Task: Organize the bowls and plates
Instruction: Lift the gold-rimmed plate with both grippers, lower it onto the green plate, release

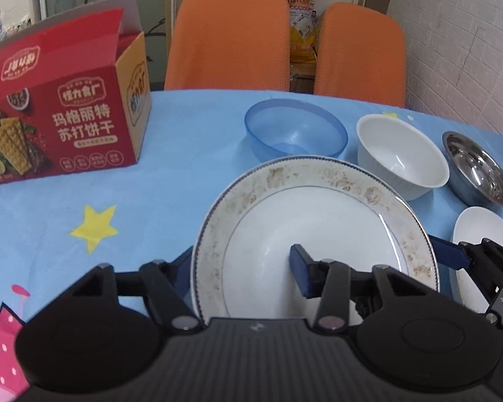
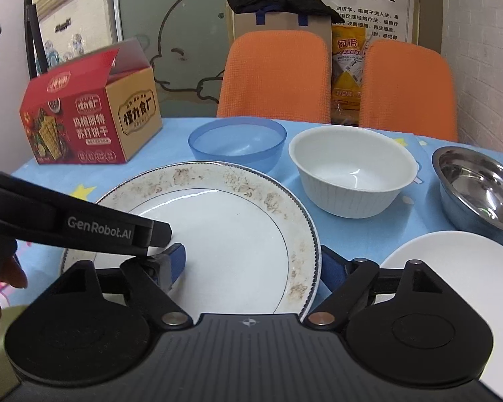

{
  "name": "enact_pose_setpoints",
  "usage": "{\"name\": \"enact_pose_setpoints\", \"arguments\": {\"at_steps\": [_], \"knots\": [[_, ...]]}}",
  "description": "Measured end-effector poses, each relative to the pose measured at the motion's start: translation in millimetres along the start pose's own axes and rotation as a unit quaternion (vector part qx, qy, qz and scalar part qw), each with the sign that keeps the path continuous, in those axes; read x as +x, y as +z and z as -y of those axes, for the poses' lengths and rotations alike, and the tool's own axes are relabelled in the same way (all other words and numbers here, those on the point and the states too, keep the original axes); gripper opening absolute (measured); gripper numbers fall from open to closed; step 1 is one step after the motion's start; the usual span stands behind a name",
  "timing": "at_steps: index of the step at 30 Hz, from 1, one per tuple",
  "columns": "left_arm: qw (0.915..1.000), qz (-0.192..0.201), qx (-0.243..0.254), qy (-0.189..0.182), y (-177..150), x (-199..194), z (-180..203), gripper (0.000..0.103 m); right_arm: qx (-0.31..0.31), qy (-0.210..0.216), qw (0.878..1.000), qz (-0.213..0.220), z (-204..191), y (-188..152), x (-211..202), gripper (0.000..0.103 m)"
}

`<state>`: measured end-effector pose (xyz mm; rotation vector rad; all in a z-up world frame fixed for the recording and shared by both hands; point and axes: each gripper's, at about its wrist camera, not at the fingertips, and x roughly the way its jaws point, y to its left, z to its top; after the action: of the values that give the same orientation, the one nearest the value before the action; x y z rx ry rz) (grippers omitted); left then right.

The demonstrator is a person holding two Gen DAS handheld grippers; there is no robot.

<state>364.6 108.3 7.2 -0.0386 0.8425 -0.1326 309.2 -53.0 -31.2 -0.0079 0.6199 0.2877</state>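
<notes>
A large white plate with a worn patterned rim (image 1: 318,234) (image 2: 231,231) is held between both grippers, a little above the blue tablecloth. My left gripper (image 1: 241,268) is shut on its left rim, one finger under the rim and one on the plate's face. My right gripper (image 2: 255,264) grips its right rim the same way. A blue plastic bowl (image 1: 295,130) (image 2: 238,140), a white bowl (image 1: 402,154) (image 2: 352,171) and a steel bowl (image 1: 476,167) (image 2: 479,187) stand in a row behind. A plain white plate (image 1: 479,231) (image 2: 452,261) lies at the right.
A red cracker box (image 1: 60,110) (image 2: 90,117) stands open at the table's back left. Two orange chairs (image 1: 228,37) (image 2: 275,73) stand behind the table. A brick wall (image 1: 469,33) is on the right.
</notes>
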Motion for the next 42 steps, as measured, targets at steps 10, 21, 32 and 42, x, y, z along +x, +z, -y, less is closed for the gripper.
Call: {"name": "enact_pose_setpoints", "arguments": {"at_steps": [10,21,32,42], "knots": [[0.9994,0.032,-0.009,0.008,10.4,-44.4,4.2,0.046,0.014,0.004,0.999,0.041,-12.8,18.4,-34.3,0.103],[0.9991,0.032,-0.022,0.018,-44.8,-102.7,0.6,0.046,0.018,0.030,0.999,0.035,-36.2,-7.1,-85.9,0.103],[0.9968,-0.001,-0.071,0.037,-134.8,-116.8,-22.5,0.044,0.002,0.053,0.999,-0.008,-76.7,-73.1,-114.0,0.103],[0.9946,0.050,-0.090,0.015,-136.2,-125.6,-37.9,0.067,0.000,0.049,0.999,0.018,-72.1,-79.6,-112.3,0.103]]}}
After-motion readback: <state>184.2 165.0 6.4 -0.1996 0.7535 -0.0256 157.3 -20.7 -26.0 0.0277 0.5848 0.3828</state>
